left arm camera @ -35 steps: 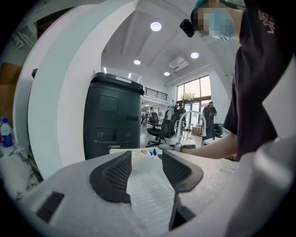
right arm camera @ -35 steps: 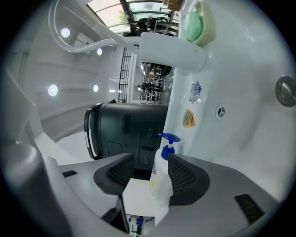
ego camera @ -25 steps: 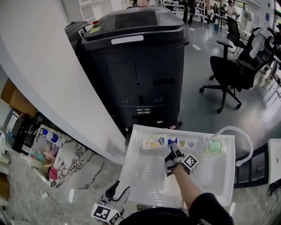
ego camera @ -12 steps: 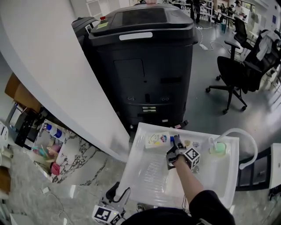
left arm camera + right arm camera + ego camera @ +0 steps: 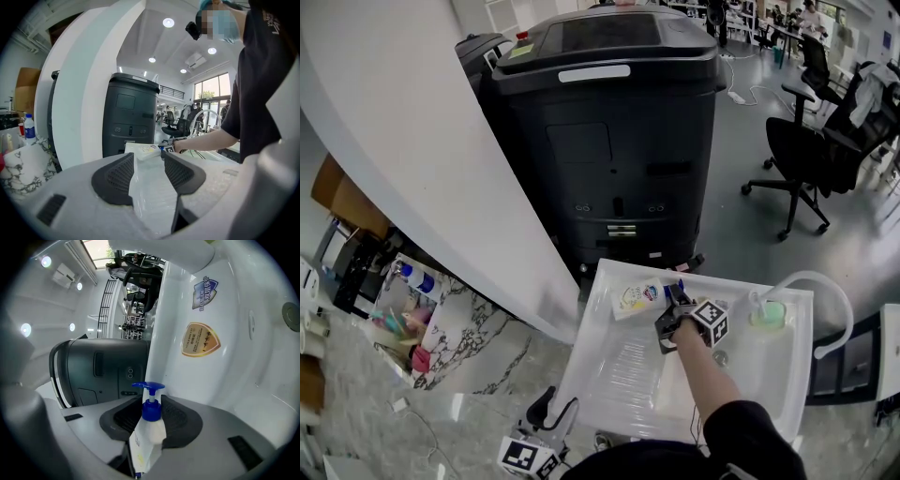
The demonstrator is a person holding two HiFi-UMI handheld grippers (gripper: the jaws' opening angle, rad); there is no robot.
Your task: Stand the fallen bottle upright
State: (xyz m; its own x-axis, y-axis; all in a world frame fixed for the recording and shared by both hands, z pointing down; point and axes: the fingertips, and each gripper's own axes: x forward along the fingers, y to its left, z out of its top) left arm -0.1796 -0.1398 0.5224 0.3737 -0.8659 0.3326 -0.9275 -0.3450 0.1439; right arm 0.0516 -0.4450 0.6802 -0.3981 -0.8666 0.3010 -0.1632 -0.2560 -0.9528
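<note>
not stood up yet, so most of the job is left. the bottle (image 5: pixel 636 298) is seen lying on its side at the 11 o'clock corner of the white sink (image 5: pixel 581 345), blue pump (image 5: pixel 149 387) aimed toward 3 o'clock. the left gripper (image 5: pixel 149 159) is parked near the sink's 7 o'clock, tilted slightly down, its fingers (image 5: pixel 117 178) spread apart with nothing held. the right gripper (image 5: pixel 151 409) is reached in from 6 o'clock on an outstretched arm; its fingers (image 5: pixel 180 420) have just been closing and are pressed on the bottle's shoulder just under the pump. tipping it onto its base is probably what's left.
</note>
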